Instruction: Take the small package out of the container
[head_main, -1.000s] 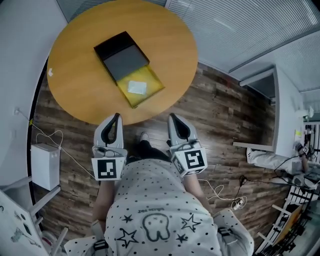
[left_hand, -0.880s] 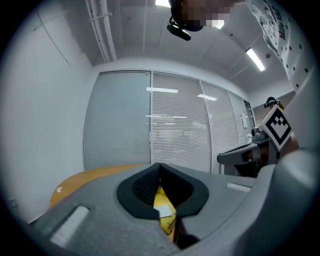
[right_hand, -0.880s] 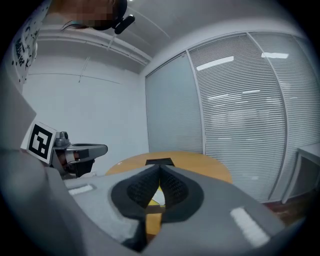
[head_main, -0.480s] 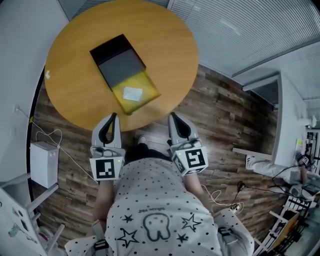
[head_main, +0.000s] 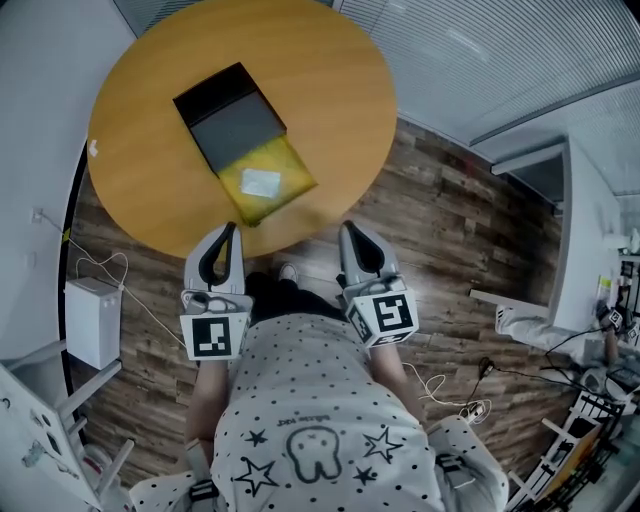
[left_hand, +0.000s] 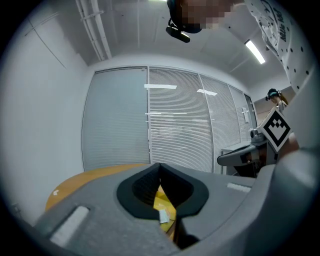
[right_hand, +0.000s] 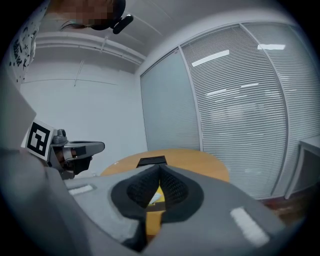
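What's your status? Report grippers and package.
Left gripper and right gripper shut, empty, at the table's near edge. Package in the open yellow tray, untouched. Nothing over it.

Yellow container (head_main: 291, 168), black-and-grey sleeve (head_main: 232, 125); package (head_main: 261, 182) seemingly white; table (head_main: 330, 90) orange.

I see a smooth, satin wood-look table (head_main: 330, 95), a matt black container (head_main: 210, 90) whose near half shows a glossy yellow lining, a white papery small package (head_main: 261, 182), and a grained dark wood-plank floor (head_main: 450, 240).
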